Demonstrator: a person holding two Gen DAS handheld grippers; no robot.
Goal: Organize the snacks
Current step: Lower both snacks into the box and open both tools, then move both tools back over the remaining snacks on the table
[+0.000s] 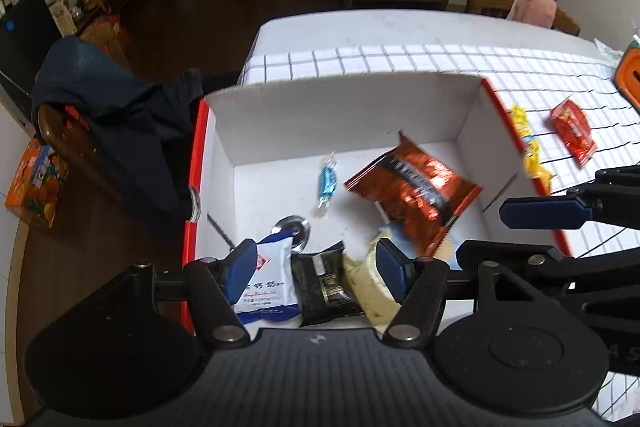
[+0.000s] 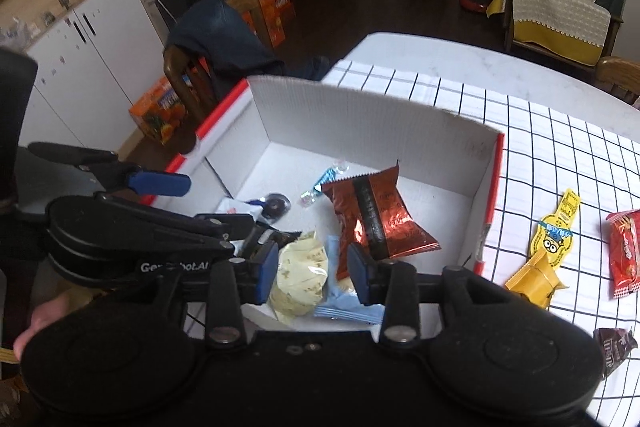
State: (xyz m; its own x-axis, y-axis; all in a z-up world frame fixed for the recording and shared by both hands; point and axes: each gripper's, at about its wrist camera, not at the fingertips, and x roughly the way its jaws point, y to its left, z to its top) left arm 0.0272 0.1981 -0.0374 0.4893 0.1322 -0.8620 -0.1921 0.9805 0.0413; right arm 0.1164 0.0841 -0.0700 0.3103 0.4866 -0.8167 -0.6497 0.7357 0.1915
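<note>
L wrist: left gripper (image 1: 316, 269) open wide over white box (image 1: 340, 107), nothing pinched. Inside: copper bag (image 1: 416, 191), blue candy (image 1: 327, 182), white pack (image 1: 268, 283) w/ Chinese text, unreadable.
R wrist: right gripper (image 2: 313, 273) narrow gap, empty. "Minions" yellow pack (image 2: 550, 247) on checked cloth (image 2: 560, 147); gripper label partly hidden.

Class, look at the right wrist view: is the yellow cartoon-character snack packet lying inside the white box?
No. The yellow cartoon-character packet lies on the checked tablecloth, outside the white box.
</note>
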